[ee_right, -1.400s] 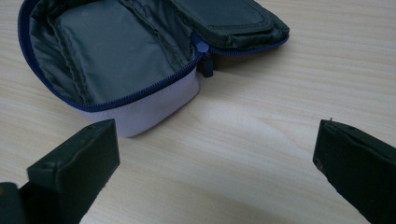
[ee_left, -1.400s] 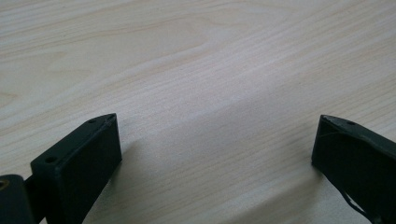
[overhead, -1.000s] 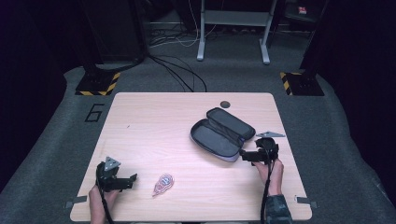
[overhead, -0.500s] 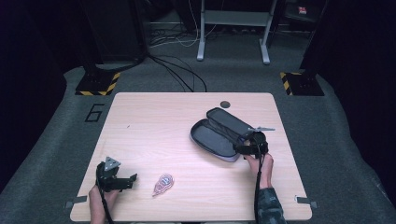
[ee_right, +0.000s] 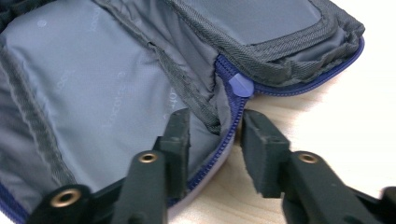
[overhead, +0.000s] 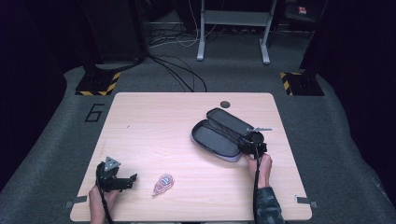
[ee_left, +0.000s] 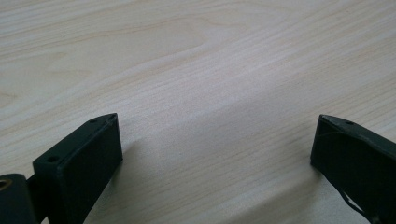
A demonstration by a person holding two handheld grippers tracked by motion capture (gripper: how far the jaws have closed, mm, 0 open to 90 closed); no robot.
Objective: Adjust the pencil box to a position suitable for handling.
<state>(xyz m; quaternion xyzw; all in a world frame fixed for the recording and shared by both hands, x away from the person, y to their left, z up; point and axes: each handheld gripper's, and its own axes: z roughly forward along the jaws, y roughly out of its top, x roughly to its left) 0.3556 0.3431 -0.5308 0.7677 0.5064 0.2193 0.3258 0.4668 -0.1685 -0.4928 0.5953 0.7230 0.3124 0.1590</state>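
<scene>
An open grey pencil case (overhead: 218, 135) with a blue zipper lies on the right half of the wooden table (overhead: 154, 126). My right gripper (overhead: 243, 143) is at its near right end. In the right gripper view the jaws of the right gripper (ee_right: 215, 125) straddle the case's (ee_right: 93, 70) zipper rim, one inside on the lining and one outside, closed on it just below the blue zipper pull (ee_right: 241, 85). My left gripper (overhead: 130, 181) rests at the front left corner, open, and in its own view the left gripper (ee_left: 217, 126) has bare wood between its jaws.
A small pink correction-tape dispenser (overhead: 163, 183) lies just right of the left gripper. A dark round grommet (overhead: 225, 104) sits at the table's far edge. Beyond the table, cables (overhead: 182, 74) and striped stand feet (overhead: 98, 84) are on the floor.
My right gripper has moved left and forward from beside the case onto its near right end, with the jaws now around the zipper rim. The left gripper has stayed put.
</scene>
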